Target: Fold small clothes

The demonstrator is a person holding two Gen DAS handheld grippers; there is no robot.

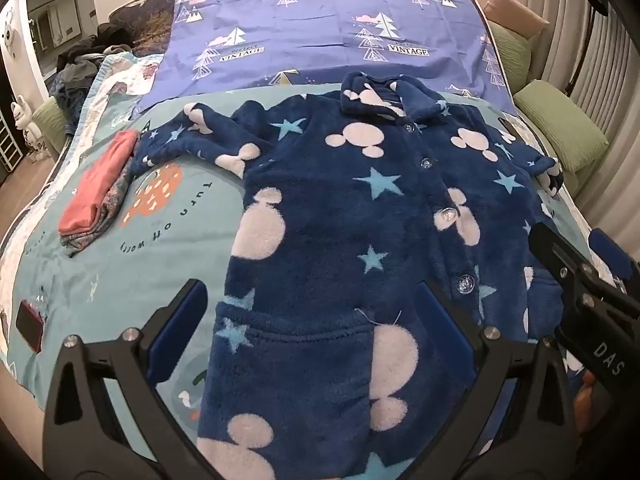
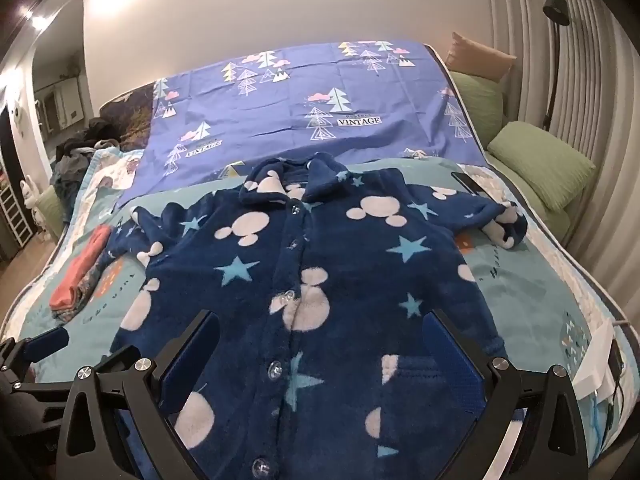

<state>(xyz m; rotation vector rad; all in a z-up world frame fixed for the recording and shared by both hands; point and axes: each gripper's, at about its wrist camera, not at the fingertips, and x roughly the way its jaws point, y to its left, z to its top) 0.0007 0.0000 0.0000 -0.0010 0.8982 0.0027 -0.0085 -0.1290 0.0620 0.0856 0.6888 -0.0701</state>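
Note:
A small dark blue fleece pyjama top [image 1: 340, 208] with white mouse heads and light blue stars lies flat, buttoned, front up on the bed; it fills the right wrist view [image 2: 320, 264] too. Its sleeves spread left [image 1: 192, 136] and right [image 2: 500, 220]. My left gripper [image 1: 312, 312] is open, above the top's lower left part and pocket. My right gripper [image 2: 320, 344] is open, above the lower front by the button row. Neither holds anything. The right gripper also shows at the right of the left wrist view [image 1: 576, 276].
A folded stack of clothes [image 1: 100, 188], pink on top, lies left of the top on the teal quilt [image 1: 168, 240]. A purple sheet [image 1: 320, 28] covers the far bed. Green cushions [image 2: 540, 168] line the right side. A dark clothes pile [image 1: 88, 64] sits far left.

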